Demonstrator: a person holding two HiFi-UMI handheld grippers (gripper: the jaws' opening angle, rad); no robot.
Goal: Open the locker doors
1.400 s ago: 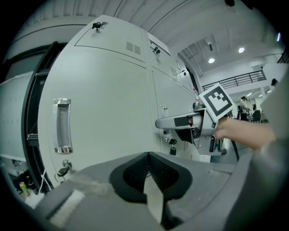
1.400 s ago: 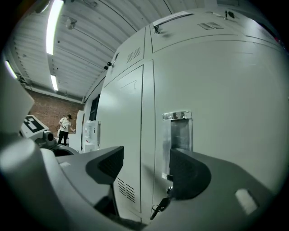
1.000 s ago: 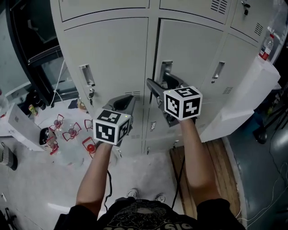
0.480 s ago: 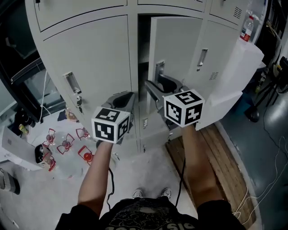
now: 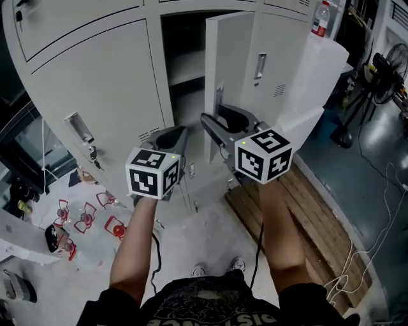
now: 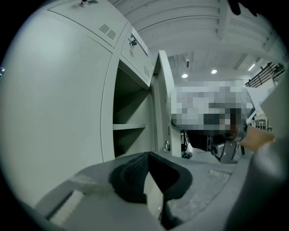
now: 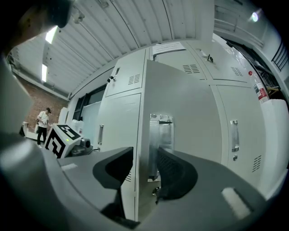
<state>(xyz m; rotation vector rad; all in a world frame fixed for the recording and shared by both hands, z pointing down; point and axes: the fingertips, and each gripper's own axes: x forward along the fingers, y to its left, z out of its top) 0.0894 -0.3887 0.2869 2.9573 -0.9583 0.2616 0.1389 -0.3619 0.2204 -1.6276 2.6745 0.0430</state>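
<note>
Locker door [image 5: 231,70], ajar at twelve o'clock, is mid-pull, its edge clamped in the right gripper [image 5: 223,118], whose jaws have just been closing, while the left gripper [image 5: 173,137] is pinched together and empty; the next move probably calls for swinging it wider toward three o'clock.

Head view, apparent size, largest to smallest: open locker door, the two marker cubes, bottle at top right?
1. open locker door
2. right marker cube and left marker cube: they look alike, so no ranking. Both sit near the camera, which inflates them.
3. bottle, far from the camera.
</note>
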